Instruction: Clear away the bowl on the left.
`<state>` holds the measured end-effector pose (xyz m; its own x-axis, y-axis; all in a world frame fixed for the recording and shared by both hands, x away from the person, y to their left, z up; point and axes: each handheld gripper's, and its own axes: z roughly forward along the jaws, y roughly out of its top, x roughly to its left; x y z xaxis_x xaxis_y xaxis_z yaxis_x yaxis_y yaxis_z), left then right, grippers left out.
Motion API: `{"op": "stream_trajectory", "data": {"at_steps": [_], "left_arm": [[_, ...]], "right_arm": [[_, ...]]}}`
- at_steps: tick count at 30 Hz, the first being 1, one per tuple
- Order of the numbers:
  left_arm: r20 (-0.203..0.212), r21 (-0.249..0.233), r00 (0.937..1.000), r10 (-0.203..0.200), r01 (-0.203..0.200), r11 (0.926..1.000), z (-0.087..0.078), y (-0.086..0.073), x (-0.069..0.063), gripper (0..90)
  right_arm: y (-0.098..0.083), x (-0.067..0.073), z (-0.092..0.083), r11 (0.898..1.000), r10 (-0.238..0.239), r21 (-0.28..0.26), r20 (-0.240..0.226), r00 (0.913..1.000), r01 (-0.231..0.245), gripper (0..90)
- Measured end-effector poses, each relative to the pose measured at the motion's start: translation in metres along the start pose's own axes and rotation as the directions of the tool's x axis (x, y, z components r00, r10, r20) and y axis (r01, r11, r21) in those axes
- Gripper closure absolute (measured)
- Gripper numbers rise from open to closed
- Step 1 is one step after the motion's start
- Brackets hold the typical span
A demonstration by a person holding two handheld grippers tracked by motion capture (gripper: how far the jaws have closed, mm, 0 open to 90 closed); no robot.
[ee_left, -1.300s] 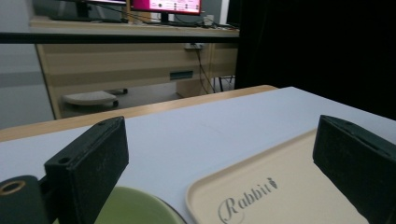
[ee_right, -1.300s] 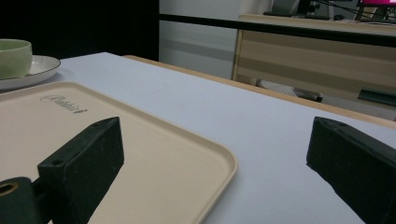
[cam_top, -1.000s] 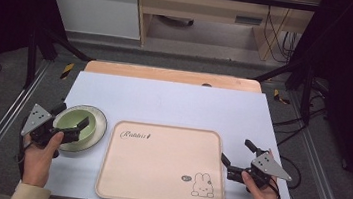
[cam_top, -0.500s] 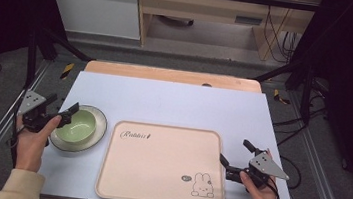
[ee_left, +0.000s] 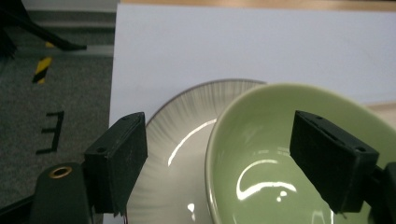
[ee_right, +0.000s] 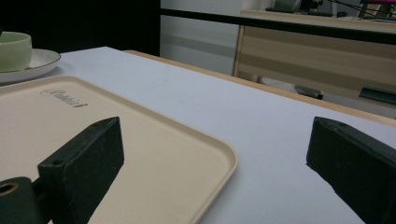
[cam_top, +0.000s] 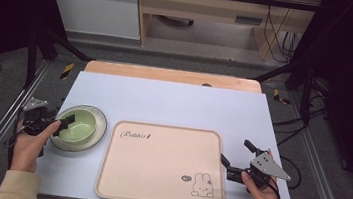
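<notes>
The green bowl (cam_top: 80, 126) sits on a striped grey-white plate (cam_top: 97, 118) near the left edge of the white desk (cam_top: 174, 102), just left of the beige tray (cam_top: 162, 163) with a rabbit drawing in its near right corner. The left gripper (cam_top: 63, 123) comes in from the left side of the desk and straddles the bowl's near-left rim: in the left gripper view one jaw stands over the plate outside the bowl (ee_left: 289, 158) and the other hangs inside the bowl. Its jaws have just been closing, yet neither pad presses on the rim, so nothing is gripped. The right gripper (cam_top: 236, 159) rests by the tray's right edge, its jaws wide apart and empty; in the right gripper view one jaw lies over the tray (ee_right: 154, 154) and the other over bare desk.
</notes>
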<state>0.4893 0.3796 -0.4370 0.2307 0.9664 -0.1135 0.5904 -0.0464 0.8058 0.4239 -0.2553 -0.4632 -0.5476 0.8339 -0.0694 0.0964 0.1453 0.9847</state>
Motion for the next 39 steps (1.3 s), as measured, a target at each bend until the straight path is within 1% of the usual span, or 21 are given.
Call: {"op": "stream_trajectory", "data": {"at_steps": [2, 3, 5, 7, 8, 9, 10, 14, 15, 18, 19, 20, 23, 26, 28, 32, 34, 36, 37, 38, 39], "left_arm": [[-0.013, 0.032, 0.9998, 0.013, -0.012, 0.9994, 0.0009, -0.0011, -0.0011, 23.1], [-0.017, 0.044, 0.9998, 0.006, -0.005, 0.9990, 0.0008, -0.0014, -0.0008, 24.5], [-0.030, 0.063, 0.9995, 0.008, -0.006, 0.9980, 0.0003, -0.0017, -0.0003, 33.8], [-0.030, 0.068, 0.9995, 0.005, -0.003, 0.9977, 0.0003, -0.0017, -0.0004, 34.3], [-0.017, 0.081, 0.9998, 0.006, -0.004, 0.9967, 0.0015, -0.0023, -0.0012, 35.7], [-0.017, 0.081, 0.9998, 0.006, -0.004, 0.9967, 0.0015, -0.0023, -0.0012, 37.4], [-0.038, 0.098, 0.9992, 0.010, -0.006, 0.9951, 0.0017, -0.0026, -0.0010, 39.6], [-0.047, 0.112, 0.9988, 0.014, -0.008, 0.9936, 0.0021, -0.0028, -0.0010, 48.4], [-0.045, 0.126, 0.9988, 0.019, -0.013, 0.9920, 0.0018, -0.0023, -0.0013, 49.9], [-0.047, 0.137, 0.9984, 0.031, -0.024, 0.9902, 0.0021, -0.0020, -0.0024, 55.3], [-0.055, 0.154, 0.9977, 0.040, -0.031, 0.9876, 0.0027, -0.0022, -0.0027, 57.3], [-0.055, 0.164, 0.9975, 0.045, -0.035, 0.9859, 0.0030, -0.0025, -0.0027, 59.0], [-0.052, 0.171, 0.9978, 0.041, -0.032, 0.9847, 0.0022, -0.0025, -0.0022, 65.5], [-0.044, 0.182, 0.9984, 0.035, -0.026, 0.9830, 0.0020, -0.0026, -0.0009, 70.1], [-0.031, 0.190, 0.9993, 0.024, -0.017, 0.9816, 0.0027, -0.0030, 0.0002, 71.2], [-0.023, 0.193, 0.9993, 0.029, -0.024, 0.9809, 0.0042, -0.0027, -0.0025, 79.4], [-0.026, 0.191, 0.9994, 0.024, -0.019, 0.9814, 0.0045, -0.0024, -0.0030, 80.5], [-0.020, 0.184, 0.9998, 0.006, -0.002, 0.9829, 0.0047, -0.0027, -0.0015, 81.7], [-0.020, 0.184, 0.9998, 0.006, -0.002, 0.9829, 0.0047, -0.0027, -0.0015, 82.1], [-0.005, 0.170, 0.9998, -0.017, 0.018, 0.9852, 0.0051, -0.0035, -0.0001, 82.8], [-0.005, 0.170, 0.9998, -0.017, 0.018, 0.9852, 0.0051, -0.0035, -0.0001, 83.0]], "right_arm": [[0.0003, 0.0002, 0.0000, 1.000, 0.000, -0.001, 0.000, 1.0000, 0.000, 4.2], [0.0003, 0.0005, 0.0002, 1.000, -0.003, 0.003, 0.000, 1.0000, 0.003, 4.2], [0.0002, 0.0007, 0.0010, 1.000, -0.006, 0.004, 0.003, 1.0000, 0.006, 4.3], [0.0002, 0.0008, 0.0010, 1.000, -0.007, 0.003, 0.001, 1.0000, 0.007, 4.3], [0.0001, 0.0006, 0.0007, 1.000, -0.006, 0.003, 0.001, 1.0000, 0.006, 4.3], [0.0001, 0.0006, 0.0005, 1.000, -0.005, 0.002, 0.002, 1.0000, 0.005, 4.3], [0.0002, 0.0006, 0.0003, 1.000, -0.006, 0.002, 0.002, 1.0000, 0.006, 4.3], [0.0009, 0.0015, 0.0003, 1.000, -0.012, 0.000, -0.003, 0.9999, 0.012, 4.3], [0.0007, 0.0017, 0.0004, 1.000, -0.011, 0.001, -0.003, 0.9999, 0.011, 4.3], [0.0006, 0.0013, 0.0007, 1.000, -0.009, 0.003, -0.001, 1.0000, 0.009, 4.3], [0.0006, 0.0013, 0.0007, 1.000, -0.008, 0.003, -0.002, 1.0000, 0.008, 4.3], [0.0006, 0.0013, 0.0005, 1.000, -0.010, 0.004, -0.003, 0.9999, 0.010, 4.3], [0.0010, 0.0013, -0.0001, 1.000, -0.011, 0.003, -0.003, 0.9999, 0.011, 4.4], [0.0008, 0.0017, 0.0005, 1.000, -0.011, 0.003, -0.006, 0.9999, 0.011, 4.4], [0.0007, 0.0017, 0.0007, 1.000, -0.011, 0.004, -0.007, 0.9999, 0.012, 4.4], [0.0007, 0.0019, 0.0006, 1.000, -0.011, 0.008, -0.007, 0.9999, 0.011, 4.4], [0.0005, 0.0019, 0.0008, 1.000, -0.014, 0.007, -0.009, 0.9999, 0.014, 4.4], [0.0005, 0.0023, 0.0011, 1.000, -0.012, 0.009, -0.009, 0.9999, 0.012, 4.4], [0.0005, 0.0024, 0.0011, 1.000, -0.013, 0.010, -0.009, 0.9999, 0.013, 4.4], [0.0004, 0.0023, 0.0012, 1.000, -0.014, 0.011, -0.008, 0.9999, 0.014, 4.4], [0.0004, 0.0023, 0.0012, 1.000, -0.014, 0.011, -0.008, 0.9999, 0.014, 4.4]]}}
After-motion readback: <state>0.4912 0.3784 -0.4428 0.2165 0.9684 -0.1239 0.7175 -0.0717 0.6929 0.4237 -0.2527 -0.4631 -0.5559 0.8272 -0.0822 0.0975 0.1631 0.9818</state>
